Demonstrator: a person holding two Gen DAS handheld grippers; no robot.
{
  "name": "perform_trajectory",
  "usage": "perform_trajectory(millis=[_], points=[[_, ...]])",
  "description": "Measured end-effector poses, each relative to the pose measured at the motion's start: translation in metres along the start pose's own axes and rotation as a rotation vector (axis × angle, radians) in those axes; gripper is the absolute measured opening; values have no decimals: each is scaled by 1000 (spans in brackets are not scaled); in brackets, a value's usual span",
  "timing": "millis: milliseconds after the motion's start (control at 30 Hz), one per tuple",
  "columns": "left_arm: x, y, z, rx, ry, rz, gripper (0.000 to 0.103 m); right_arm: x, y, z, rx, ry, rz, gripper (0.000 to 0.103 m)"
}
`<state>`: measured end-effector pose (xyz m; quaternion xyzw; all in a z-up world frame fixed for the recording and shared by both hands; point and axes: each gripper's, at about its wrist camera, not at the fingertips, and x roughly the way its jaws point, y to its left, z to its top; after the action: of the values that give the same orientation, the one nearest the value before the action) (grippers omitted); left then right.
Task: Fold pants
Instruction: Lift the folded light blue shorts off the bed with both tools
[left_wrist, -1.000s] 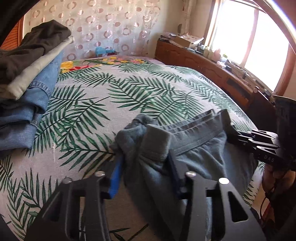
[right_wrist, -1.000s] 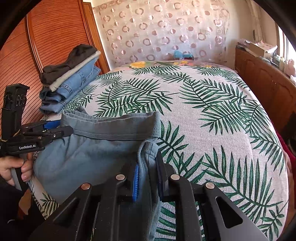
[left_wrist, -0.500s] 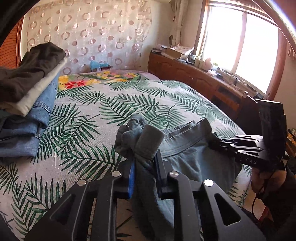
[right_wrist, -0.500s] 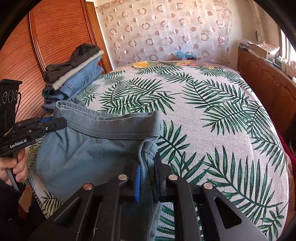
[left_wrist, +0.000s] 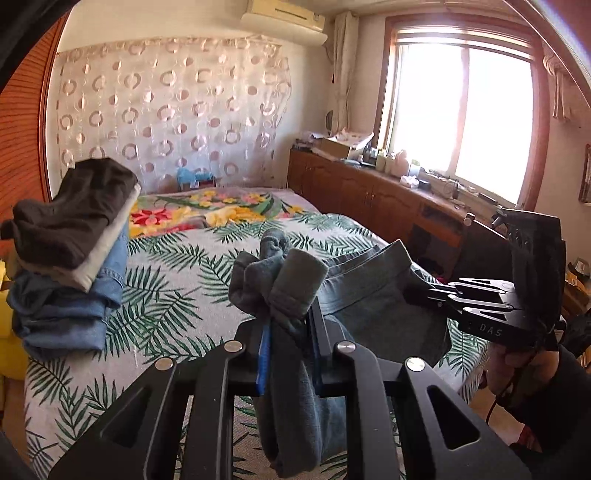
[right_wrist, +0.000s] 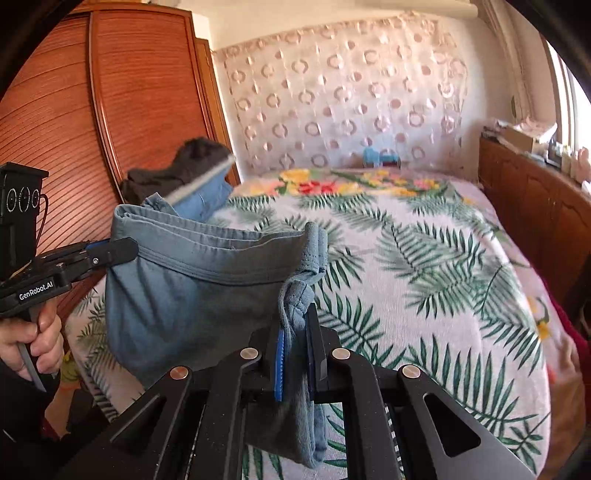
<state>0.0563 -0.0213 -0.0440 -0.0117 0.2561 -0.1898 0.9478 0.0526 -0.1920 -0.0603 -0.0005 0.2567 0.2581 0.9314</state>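
Blue-grey pants hang above the bed, waistband clamped at each end by my left tool and right tool.

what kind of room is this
A bedroom, most likely: a bed with a palm-leaf spread, a wooden wardrobe beside it, a stack of folded clothes, and a window above low cabinets.

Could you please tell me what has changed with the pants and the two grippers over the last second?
The left gripper, open around a bunched waistband corner a second ago, has closed on the blue-grey pants. Both grippers have since lifted, so the waistband now hangs stretched between them above the leaf-print bed instead of lying on it. The right gripper stayed clamped on its corner throughout, and the stack of folded clothes has not moved.
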Motion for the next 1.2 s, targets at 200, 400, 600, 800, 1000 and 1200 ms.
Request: perform_trajectory(millis=[200,400,600,800,1000,1200], points=[[-18,0,11,9,-56,5,18,-20,9,10,-35,-55,4,9],[-33,3,17,13,-100,16,18,-38,18,18,-71,-96,12,9],[-44,7,22,21,-128,33,18,-41,23,25,-99,-115,25,9],[-57,11,25,22,-152,53,18,-37,26,27,-124,-131,37,9],[-66,16,26,21,-173,73,18,-28,29,31,-150,-139,46,9],[-71,25,23,6,-176,94,18,-15,29,35,-171,-137,55,9]])
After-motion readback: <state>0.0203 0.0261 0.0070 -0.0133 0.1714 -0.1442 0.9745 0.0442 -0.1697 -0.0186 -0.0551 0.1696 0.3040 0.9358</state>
